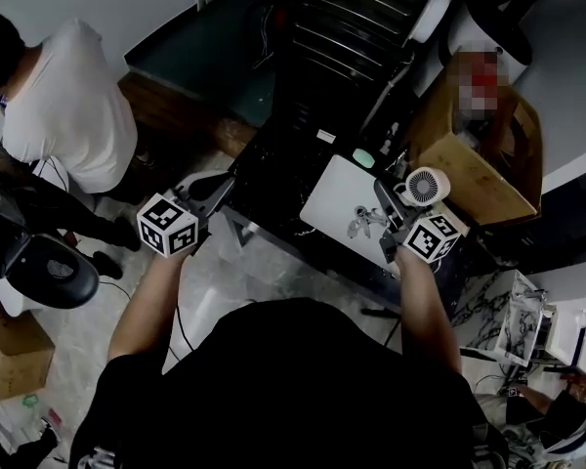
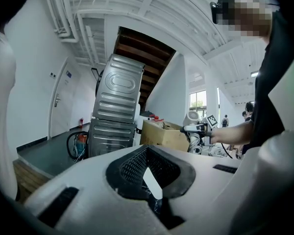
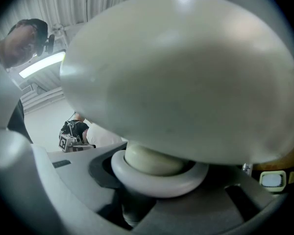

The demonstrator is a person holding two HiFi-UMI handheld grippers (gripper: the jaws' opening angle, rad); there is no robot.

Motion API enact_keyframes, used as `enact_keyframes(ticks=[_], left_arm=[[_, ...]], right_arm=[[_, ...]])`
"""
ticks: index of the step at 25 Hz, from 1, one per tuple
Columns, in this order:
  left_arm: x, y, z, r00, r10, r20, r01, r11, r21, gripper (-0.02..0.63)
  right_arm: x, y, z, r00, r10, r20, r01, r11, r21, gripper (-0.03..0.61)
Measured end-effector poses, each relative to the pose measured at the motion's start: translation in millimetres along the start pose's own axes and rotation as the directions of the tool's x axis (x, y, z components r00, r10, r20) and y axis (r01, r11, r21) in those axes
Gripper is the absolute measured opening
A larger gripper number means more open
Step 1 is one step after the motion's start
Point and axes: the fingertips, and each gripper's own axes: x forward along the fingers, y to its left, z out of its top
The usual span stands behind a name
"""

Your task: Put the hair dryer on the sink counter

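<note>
Right gripper [image 1: 393, 203] pinches the hair dryer [image 1: 427, 186] — left gripper [image 1: 218, 185] pressed together.

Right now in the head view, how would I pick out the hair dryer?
Find the pale counter top right of centre; the right claw, with its marker cube, hangs at the counter's right edge. The hair dryer is clamped in that claw: a small off-white body with a round, finned grille facing the camera, unlike the metal fitting lying on the counter.
</note>
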Motion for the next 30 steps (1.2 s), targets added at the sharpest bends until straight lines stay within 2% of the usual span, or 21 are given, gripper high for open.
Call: enact_keyframes(ticks=[11, 16, 23, 30], left_arm=[[-17.5, 13.8, -22.6, 0.997, 0.070, -0.023, -0.071, 0.997, -0.029, 0.014], [-19.2, 22.7, -37.1, 0.996, 0.086, -0.034, -0.088, 0.994, -0.064, 0.014], [-12.5, 26.8, -50.7, 0.995, 0.084, -0.053, -0.088, 0.993, -0.079, 0.014], [-27.1, 46.6, -61.0, 0.989, 0.128, -0.075, -0.135, 0.986, -0.095, 0.014]], right_arm=[[47.0, -5.8, -32.7, 0.994, 0.058, -0.098, -0.054, 0.998, 0.038, 0.150], [63.9, -11.5, -46.9, 0.987, 0.060, -0.149, -0.057, 0.998, 0.025, 0.150], [92.5, -27.2, -71.4, 0.977, 0.072, -0.203, -0.061, 0.996, 0.060, 0.150], [125.6, -32.0, -96.7, 0.961, 0.092, -0.261, -0.074, 0.994, 0.078, 0.150]])
